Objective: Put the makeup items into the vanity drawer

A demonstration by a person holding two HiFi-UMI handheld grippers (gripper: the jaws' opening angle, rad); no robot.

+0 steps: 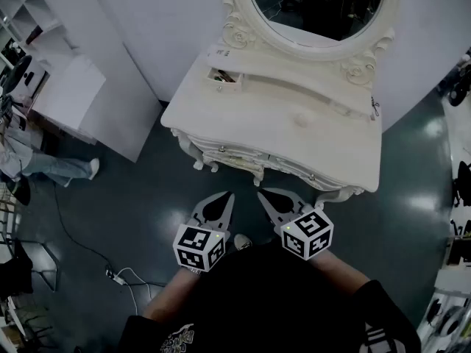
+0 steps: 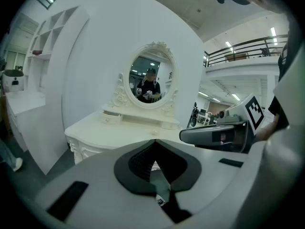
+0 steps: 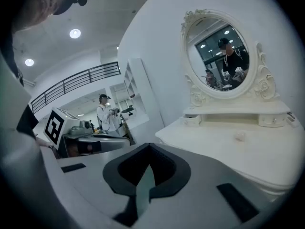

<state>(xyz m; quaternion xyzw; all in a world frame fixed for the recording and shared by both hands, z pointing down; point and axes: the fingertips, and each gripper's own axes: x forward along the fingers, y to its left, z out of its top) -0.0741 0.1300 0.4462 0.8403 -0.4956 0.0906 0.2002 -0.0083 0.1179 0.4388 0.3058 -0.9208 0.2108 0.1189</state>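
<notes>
**Open vanity drawer (image 1: 216, 75) on a white vanity (image 1: 294, 134)**

The small drawer sits at the top's back-left. Its long side runs along the ledge under the oval mirror (image 1: 316, 6), and its front faces the person. Slim brownish items (image 1: 228, 77) lie inside. Over the dark glossy floor (image 1: 110, 197), the left gripper (image 1: 228, 195) and right gripper (image 1: 263, 193) hover, jaws clenched on nothing.

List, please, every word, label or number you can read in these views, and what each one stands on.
No text can be read in full.
Black shirt: white print, cut off at the frame edge and too small to read.
Left marker cube, right marker cube: square patterns only, no letters.
Vanity: no label visible.
</notes>
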